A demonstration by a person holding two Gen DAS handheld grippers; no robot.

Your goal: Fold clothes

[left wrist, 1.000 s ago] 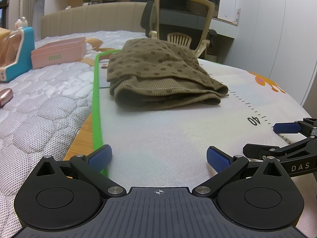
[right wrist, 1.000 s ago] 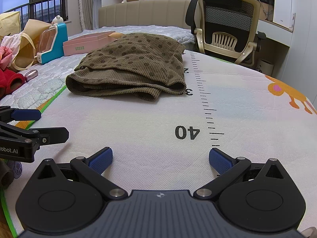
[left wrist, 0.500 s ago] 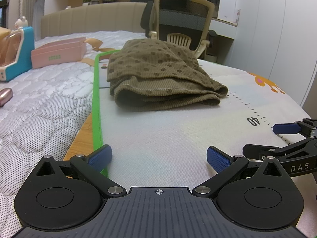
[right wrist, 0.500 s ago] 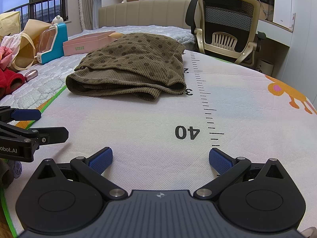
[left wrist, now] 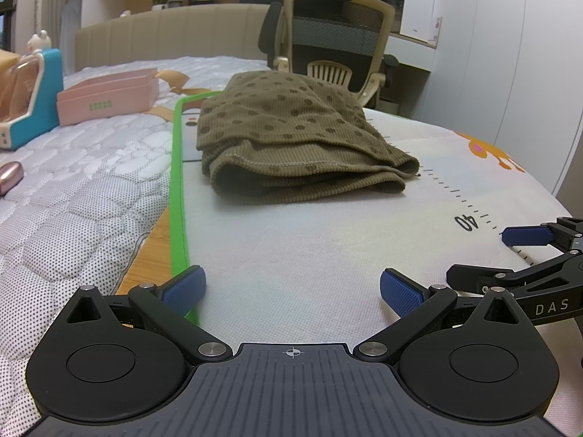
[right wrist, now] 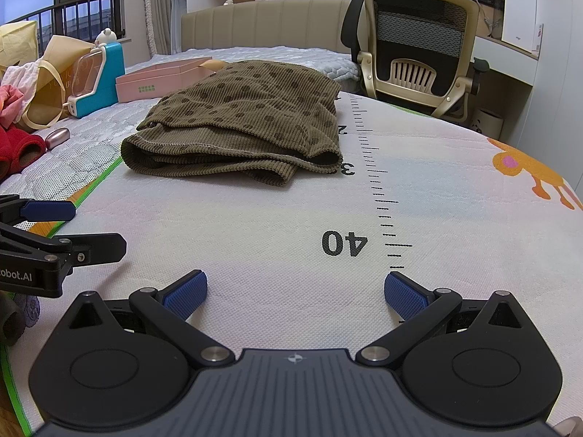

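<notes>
Brown dotted corduroy garment (left wrist: 291, 145) lies already folded on the white play mat (left wrist: 309, 255), well ahead of both grippers' fingers, spread apart and empty, so little folding seems left.

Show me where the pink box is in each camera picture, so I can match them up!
Left wrist view: the pink box sits upper left on the quilted bed, left of the brown dotted garment.
Right wrist view: the pink box is upper left of centre, behind and left of the garment.
Shared landmark: the printed "40" on the mat.
</notes>
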